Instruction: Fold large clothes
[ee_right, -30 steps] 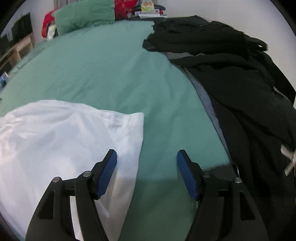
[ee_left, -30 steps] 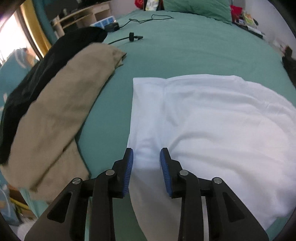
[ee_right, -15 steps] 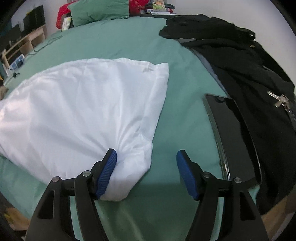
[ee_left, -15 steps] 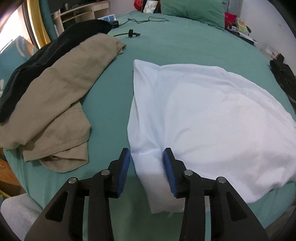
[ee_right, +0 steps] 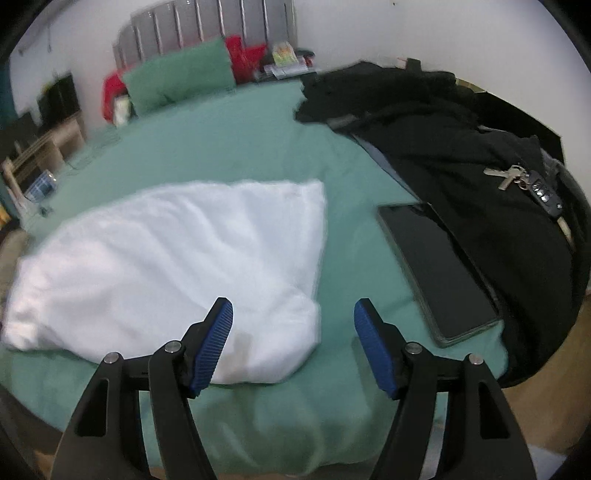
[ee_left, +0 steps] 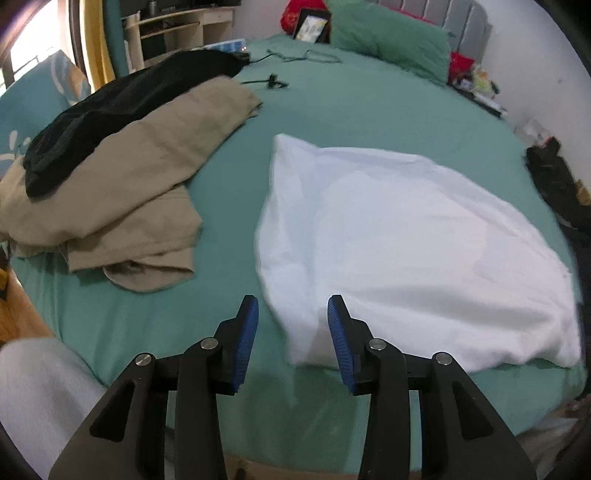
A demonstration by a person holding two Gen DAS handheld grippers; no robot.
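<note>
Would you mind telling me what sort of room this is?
Most likely a bedroom: a bed with a green sheet, a green pillow against a grey headboard, and clothes lying about.

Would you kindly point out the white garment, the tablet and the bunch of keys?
white garment (ee_right: 177, 258), right wrist view, middle of the cloth.
tablet (ee_right: 439, 266), right wrist view, middle of the dark screen.
bunch of keys (ee_right: 508, 177), right wrist view, silver key blades.

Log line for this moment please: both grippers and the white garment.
left gripper: open, just opening, empty | right gripper: open, just opening, empty | white garment: folded, on bed, released
</note>
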